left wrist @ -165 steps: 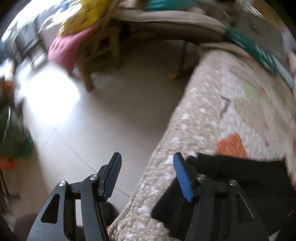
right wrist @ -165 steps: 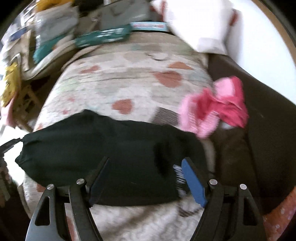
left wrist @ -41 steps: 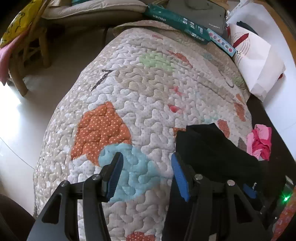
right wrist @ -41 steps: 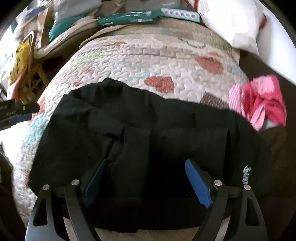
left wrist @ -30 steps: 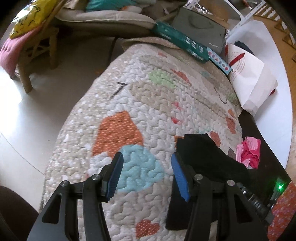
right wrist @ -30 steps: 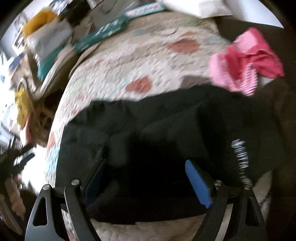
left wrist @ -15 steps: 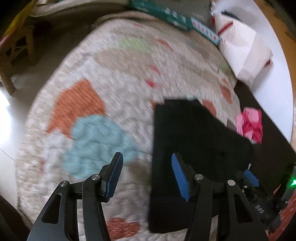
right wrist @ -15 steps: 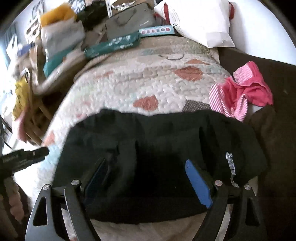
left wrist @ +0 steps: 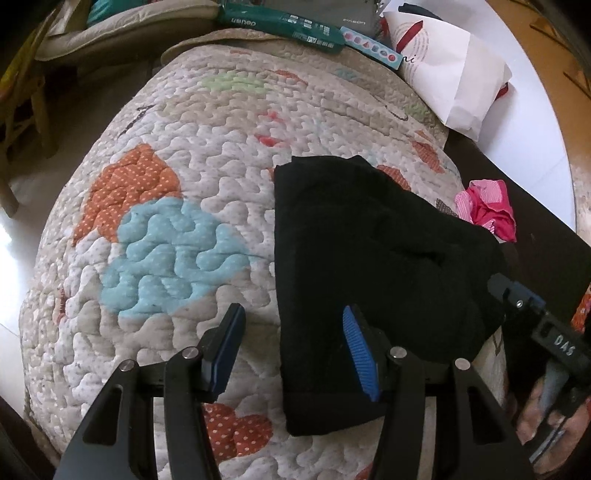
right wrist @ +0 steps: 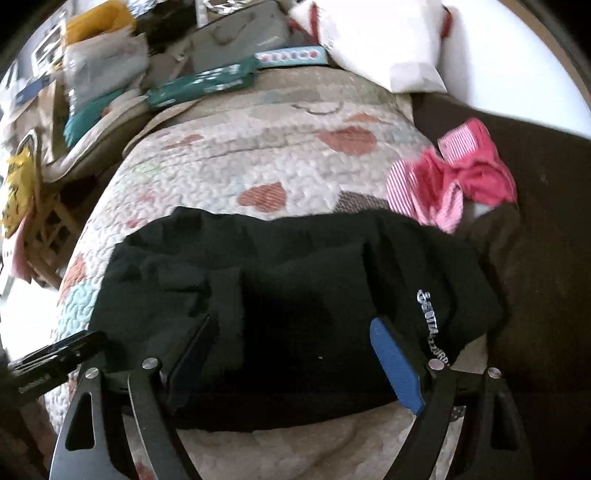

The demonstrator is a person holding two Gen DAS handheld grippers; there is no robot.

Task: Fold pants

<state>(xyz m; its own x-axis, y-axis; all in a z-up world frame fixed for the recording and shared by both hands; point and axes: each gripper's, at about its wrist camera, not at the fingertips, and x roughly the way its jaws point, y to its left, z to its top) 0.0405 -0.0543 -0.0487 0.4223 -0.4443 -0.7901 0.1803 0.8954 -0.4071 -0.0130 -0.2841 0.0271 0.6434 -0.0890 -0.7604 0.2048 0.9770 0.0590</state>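
Black pants (left wrist: 369, 251) lie folded into a compact pile on a quilted patchwork cover (left wrist: 207, 155). In the right wrist view the pants (right wrist: 295, 295) show white lettering near their right end. My left gripper (left wrist: 291, 343) is open and empty, hovering at the pile's left edge, its right finger over the black cloth. My right gripper (right wrist: 291, 354) is open and empty above the near edge of the pants. The right gripper also shows at the right edge of the left wrist view (left wrist: 517, 299), and the left gripper's tip shows at the lower left of the right wrist view (right wrist: 59, 350).
A pink striped garment (right wrist: 454, 181) lies on a dark brown surface (right wrist: 546, 258) right of the quilt. Teal boxes (left wrist: 280, 22) and a white paper bag (left wrist: 454, 74) sit at the quilt's far end. A wooden chair (left wrist: 22, 107) stands on the floor to the left.
The left gripper has swung from the quilt's left edge and floor to the pants' left edge. The pants went from a longer strip to a shorter folded pile. Both grippers stayed open.
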